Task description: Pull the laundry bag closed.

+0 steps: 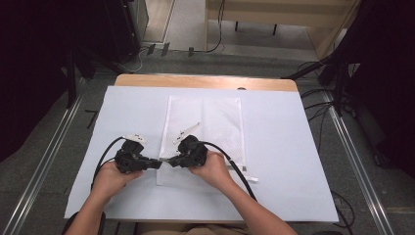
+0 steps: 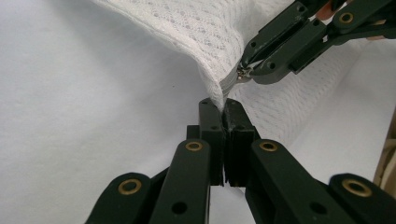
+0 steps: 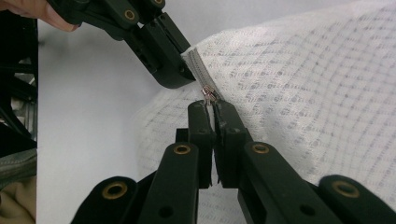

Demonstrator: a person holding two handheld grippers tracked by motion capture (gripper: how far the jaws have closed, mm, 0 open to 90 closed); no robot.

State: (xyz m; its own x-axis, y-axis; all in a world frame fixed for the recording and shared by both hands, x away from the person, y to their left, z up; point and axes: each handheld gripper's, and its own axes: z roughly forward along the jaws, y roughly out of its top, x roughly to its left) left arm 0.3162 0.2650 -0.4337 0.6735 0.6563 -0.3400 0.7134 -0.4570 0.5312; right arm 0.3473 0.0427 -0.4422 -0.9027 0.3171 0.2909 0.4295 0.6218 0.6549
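Note:
A white mesh zip bag (image 1: 210,122) lies flat on the white-covered table (image 1: 284,147). Its near left corner is lifted between both grippers. My left gripper (image 1: 157,164) (image 2: 223,103) is shut on the bag's corner (image 2: 219,88), at the end of the zipper. Just to its right, my right gripper (image 1: 170,163) (image 3: 211,106) is shut on the small metal zipper pull (image 3: 208,93) (image 2: 241,73). The two sets of jaws nearly touch. In the right gripper view the left gripper (image 3: 180,70) pinches the folded corner edge (image 3: 192,58).
Small white strips (image 1: 188,130) lie on the bag's left half, and a white tag (image 1: 247,176) sits near its front right corner. A wooden table edge (image 1: 205,82) shows at the back. Cables and dark stands (image 1: 337,83) crowd the floor on the right.

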